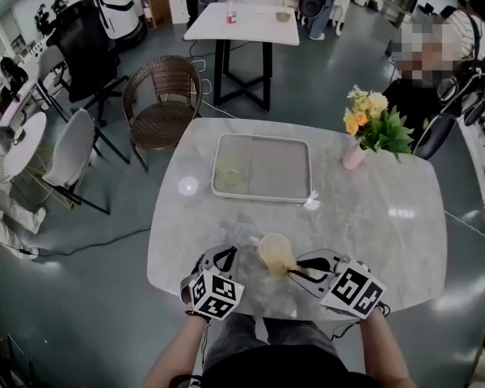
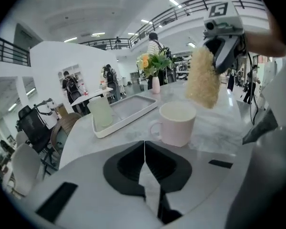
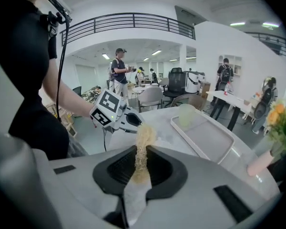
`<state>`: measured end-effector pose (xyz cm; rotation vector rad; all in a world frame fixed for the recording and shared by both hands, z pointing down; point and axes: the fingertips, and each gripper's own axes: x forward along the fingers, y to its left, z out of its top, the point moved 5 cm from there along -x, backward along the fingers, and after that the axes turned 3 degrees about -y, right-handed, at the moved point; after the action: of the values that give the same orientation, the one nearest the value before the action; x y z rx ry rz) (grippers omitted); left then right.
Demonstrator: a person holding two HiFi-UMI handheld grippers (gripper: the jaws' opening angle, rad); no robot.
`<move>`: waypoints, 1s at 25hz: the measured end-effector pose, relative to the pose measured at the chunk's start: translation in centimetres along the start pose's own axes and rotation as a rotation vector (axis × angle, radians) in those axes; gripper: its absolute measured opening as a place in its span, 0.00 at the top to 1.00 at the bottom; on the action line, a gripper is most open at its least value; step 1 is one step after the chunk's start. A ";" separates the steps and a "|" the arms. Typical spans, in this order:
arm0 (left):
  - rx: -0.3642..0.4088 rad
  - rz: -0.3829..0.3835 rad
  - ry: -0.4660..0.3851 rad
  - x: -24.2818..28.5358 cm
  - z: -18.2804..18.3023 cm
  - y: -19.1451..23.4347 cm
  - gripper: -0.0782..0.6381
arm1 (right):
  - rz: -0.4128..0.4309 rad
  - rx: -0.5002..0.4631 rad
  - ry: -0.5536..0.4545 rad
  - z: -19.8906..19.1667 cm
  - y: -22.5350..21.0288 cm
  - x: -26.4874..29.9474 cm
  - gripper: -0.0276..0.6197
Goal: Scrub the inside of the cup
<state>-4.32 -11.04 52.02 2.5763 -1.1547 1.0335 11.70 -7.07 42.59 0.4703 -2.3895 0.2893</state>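
A pale pink mug stands upright near the table's front edge, its handle toward my left gripper. The left gripper sits just left of the mug, shut, with nothing between its jaws and not touching the mug. My right gripper is shut on a tan loofah scrubber. The scrubber hangs in the air beside and above the mug's right rim, outside the cup. The mug does not show in the right gripper view.
A white tray lies at the table's middle with a pale green cup in its left corner. A pink vase of flowers stands at the back right. Chairs and people surround the table.
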 end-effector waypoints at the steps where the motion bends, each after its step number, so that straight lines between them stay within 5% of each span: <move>1: -0.024 -0.021 -0.022 -0.5 0.1 -0.6 0.87 | -0.023 0.015 -0.010 -0.3 0.5 -0.2 0.86; 7: -0.173 -0.166 -0.148 -3.2 1.1 -4.0 0.87 | -0.184 0.080 -0.070 -1.5 3.7 -1.0 0.86; 15: -0.082 -0.294 -0.209 -6.7 1.3 -8.0 0.87 | -0.370 0.179 -0.166 -2.9 9.0 -2.2 0.86; 25: -0.124 -0.273 -0.215 -11.7 -1.7 -9.7 0.87 | -0.479 0.184 -0.302 -3.1 15.1 -3.3 0.86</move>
<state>-3.94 3.43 47.25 2.6960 -0.8422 0.6202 9.70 8.53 41.53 1.2209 -2.4490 0.2316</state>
